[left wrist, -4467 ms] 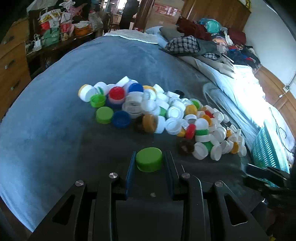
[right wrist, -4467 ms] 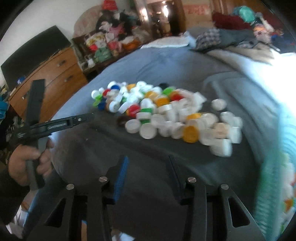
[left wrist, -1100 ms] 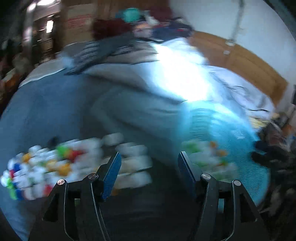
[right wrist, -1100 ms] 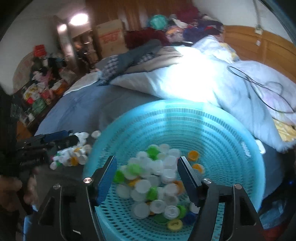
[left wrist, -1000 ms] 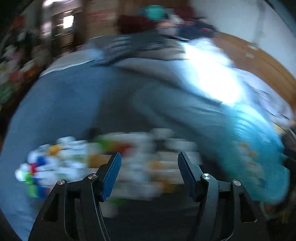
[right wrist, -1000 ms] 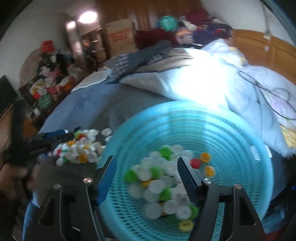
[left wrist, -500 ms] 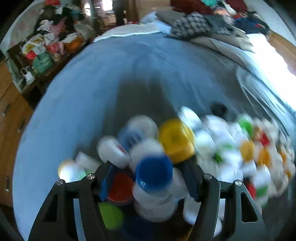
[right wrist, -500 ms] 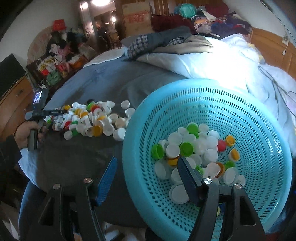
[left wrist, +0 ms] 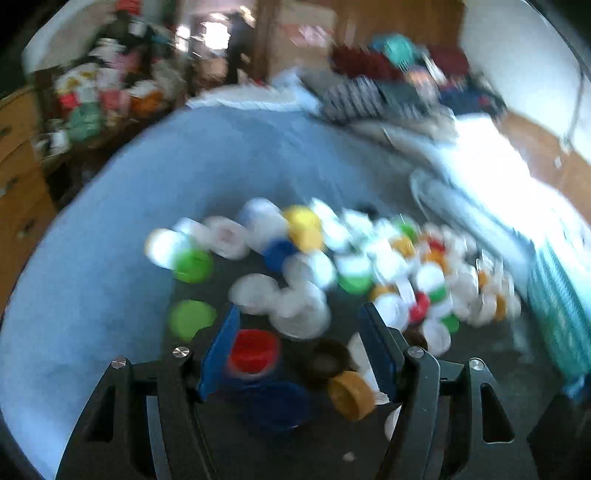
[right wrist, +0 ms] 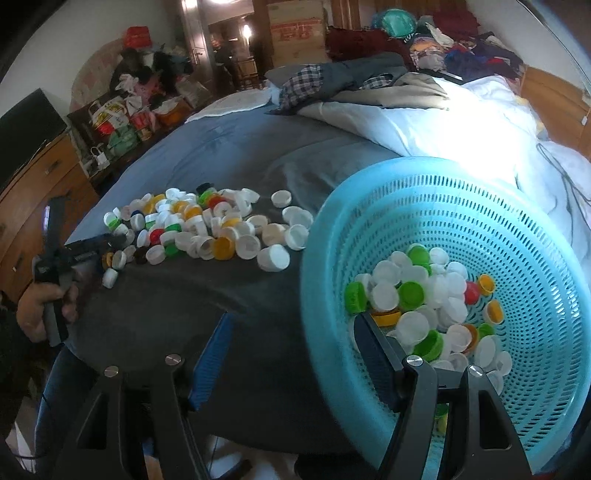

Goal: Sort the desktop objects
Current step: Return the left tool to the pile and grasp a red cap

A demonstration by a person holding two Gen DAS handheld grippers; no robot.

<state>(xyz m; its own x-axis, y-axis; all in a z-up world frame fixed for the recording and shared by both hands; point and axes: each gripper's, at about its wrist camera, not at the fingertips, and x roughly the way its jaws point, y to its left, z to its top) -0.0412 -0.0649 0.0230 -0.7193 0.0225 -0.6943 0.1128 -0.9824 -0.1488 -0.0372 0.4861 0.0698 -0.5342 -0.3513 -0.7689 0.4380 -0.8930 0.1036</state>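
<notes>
Here a turquoise perforated basket (right wrist: 461, 206) is seen resting on the bed at the right, and a heap of bottle caps is held in its bowl (right wrist: 424, 306) – mostly white, with several green, a few yellow or orange and one red. The rest of the caps (right wrist: 207, 229) are spread in a loose pile on the dark grey blanket (right wrist: 184, 302), well apart from the basket's rim at the left.

The right gripper (right wrist: 291, 354) is held with its jaws apart, one finger outside the basket wall and one inside it; nothing is pinched between them. The left gripper (left wrist: 301, 343) is lowered over the near edge of the pile (the view is heavily blurred), and its jaws are released around a red cap (left wrist: 253, 350), a dark cap (left wrist: 327, 356) and a blue one (left wrist: 275, 404) without pressing on any. A tan cap (left wrist: 351, 395) lies by its right finger.

The person's hand (right wrist: 40, 310) is cut off at the frame's left edge. Red print on a cardboard box (right wrist: 297, 31) in the background is too small to be read – no cap markings can be made out either.
</notes>
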